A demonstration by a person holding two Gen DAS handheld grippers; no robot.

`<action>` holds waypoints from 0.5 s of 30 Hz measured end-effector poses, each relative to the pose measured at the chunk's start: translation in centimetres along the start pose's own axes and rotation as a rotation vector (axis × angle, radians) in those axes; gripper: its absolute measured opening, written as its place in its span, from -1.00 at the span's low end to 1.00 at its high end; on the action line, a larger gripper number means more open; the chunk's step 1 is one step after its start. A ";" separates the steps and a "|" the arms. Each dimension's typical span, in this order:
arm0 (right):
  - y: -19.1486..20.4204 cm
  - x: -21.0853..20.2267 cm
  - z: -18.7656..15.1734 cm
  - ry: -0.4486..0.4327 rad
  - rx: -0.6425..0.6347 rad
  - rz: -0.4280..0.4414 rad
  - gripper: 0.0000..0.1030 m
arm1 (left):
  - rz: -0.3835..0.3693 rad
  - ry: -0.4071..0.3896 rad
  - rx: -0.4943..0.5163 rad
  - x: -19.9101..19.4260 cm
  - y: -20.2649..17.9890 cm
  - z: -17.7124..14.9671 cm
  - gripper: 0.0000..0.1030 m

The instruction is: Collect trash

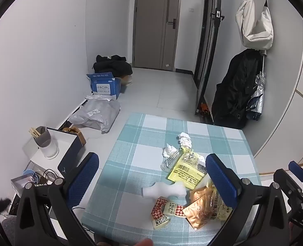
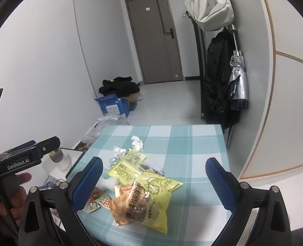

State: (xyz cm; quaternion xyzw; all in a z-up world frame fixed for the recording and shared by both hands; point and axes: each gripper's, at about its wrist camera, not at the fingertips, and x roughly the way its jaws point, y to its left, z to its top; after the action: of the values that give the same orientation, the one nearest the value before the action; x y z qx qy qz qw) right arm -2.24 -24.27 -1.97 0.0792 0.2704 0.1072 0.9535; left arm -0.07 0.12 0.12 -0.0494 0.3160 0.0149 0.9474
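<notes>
- Left gripper [image 1: 151, 181]: jaws spread wide, nothing held; poised above the near left part of the table [image 1: 131, 135], tilted downward.
- Right gripper [image 2: 154, 184]: jaws spread wide, nothing held; poised above the trash pile, tilted downward.
- Between the right gripper's fingers: yellow wrapper [image 2: 157, 192] and copper foil packet [image 2: 123, 205], both lying flat on the checked tablecloth.
- Just left of these: red-and-white sachets [image 1: 161, 211] and a white crumpled piece [image 1: 165, 189].
- Farther back on the table: second yellow packet [image 1: 187, 169], clear wrapper, crumpled tissues [image 1: 184, 140].
- Off the table, on the floor by the left wall: blue box [image 1: 104, 86], grey bag [image 1: 98, 113].
</notes>
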 end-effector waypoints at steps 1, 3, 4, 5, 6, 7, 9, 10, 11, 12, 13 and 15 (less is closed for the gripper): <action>0.0 0.0 0.0 0.004 0.006 0.001 0.96 | 0.000 -0.002 -0.007 -0.1 0.0 0.0 0.98; 0.0 0.0 0.0 0.002 0.008 0.003 0.96 | 0.004 0.001 0.005 0.2 0.1 -0.3 0.98; 0.0 0.0 0.0 0.001 0.008 0.004 0.96 | 0.013 0.003 0.017 0.2 -0.5 -0.5 0.98; 0.0 0.0 0.0 0.001 0.009 0.004 0.96 | 0.013 0.006 0.016 0.2 -0.8 -0.6 0.98; 0.0 -0.1 0.0 0.000 0.009 0.004 0.96 | 0.012 0.034 0.019 0.6 -0.7 0.0 0.98; -0.1 -0.1 0.0 0.000 0.010 0.004 0.96 | 0.011 0.033 0.021 0.6 -0.9 0.0 0.98; -0.1 -0.1 0.0 -0.002 0.011 0.004 0.96 | -0.008 0.024 0.010 0.4 -0.1 -0.1 0.98; 0.1 0.0 0.1 0.000 0.005 0.000 0.96 | -0.008 0.018 0.010 0.2 0.1 -0.2 0.98; 0.0 0.0 0.1 -0.001 0.006 0.000 0.96 | -0.005 0.016 0.012 0.2 0.1 -0.2 0.98; 0.0 0.0 0.0 -0.003 0.007 -0.001 0.96 | -0.002 0.017 0.014 0.3 0.0 -0.1 0.98; -0.1 -0.1 0.0 -0.003 0.008 -0.001 0.96 | -0.002 0.018 0.014 0.3 0.0 -0.2 0.98; -0.2 -0.2 0.1 -0.004 0.009 0.000 0.96 | -0.004 0.021 0.011 0.4 -0.1 -0.2 0.98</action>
State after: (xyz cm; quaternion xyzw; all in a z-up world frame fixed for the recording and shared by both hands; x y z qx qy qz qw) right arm -2.34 -24.54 -1.83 0.0837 0.2692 0.1060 0.9536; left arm 0.11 0.02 -0.23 -0.0448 0.3258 0.0108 0.9443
